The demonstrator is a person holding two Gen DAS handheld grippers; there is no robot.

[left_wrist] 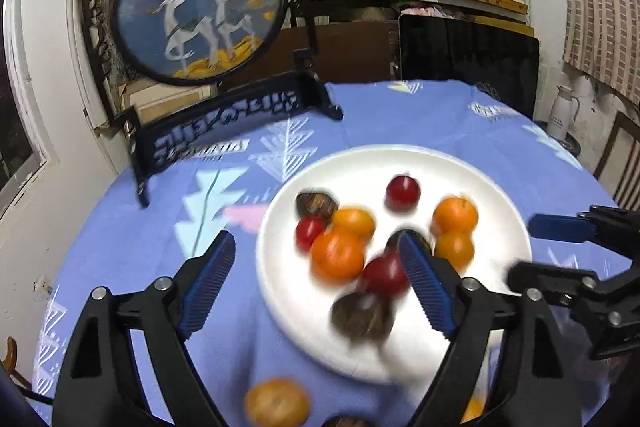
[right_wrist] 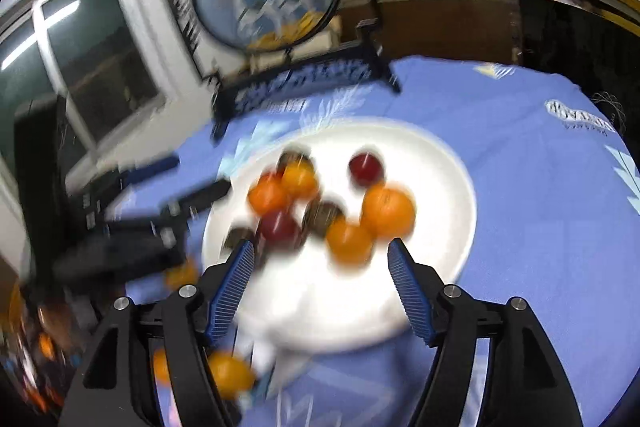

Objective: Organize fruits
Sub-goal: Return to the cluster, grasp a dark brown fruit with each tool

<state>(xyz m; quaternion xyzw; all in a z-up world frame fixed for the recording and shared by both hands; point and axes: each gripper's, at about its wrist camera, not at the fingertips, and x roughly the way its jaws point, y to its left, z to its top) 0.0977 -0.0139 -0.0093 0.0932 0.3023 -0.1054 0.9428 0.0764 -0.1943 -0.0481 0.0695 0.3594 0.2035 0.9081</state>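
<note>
While both frames are smeared by motion blur, the layout reads clearly enough: a white plate (left_wrist: 504,187) sits on the blue patterned tabletop (left_wrist: 400,115), right of centre in the left wrist view and at centre in the right wrist view. On the plate lie mixed fruits: oranges (left_wrist: 338,257) clustered at centre and right, red fruits (left_wrist: 403,191) toward the upper middle and the centre, and dark brown round ones (left_wrist: 362,319) at the plate's near and upper left parts. One more orange (left_wrist: 277,407) lies off the plate on the cloth at the bottom edge. Left gripper (left_wrist: 316,287): fingers spread wide, nothing pinched, tips hanging over the plate's left half. Right gripper (right_wrist: 322,283): fingers also spread, empty, over the plate's near portion. A round painted screen (left_wrist: 198,1) stands on a dark stand at upper left.
</note>
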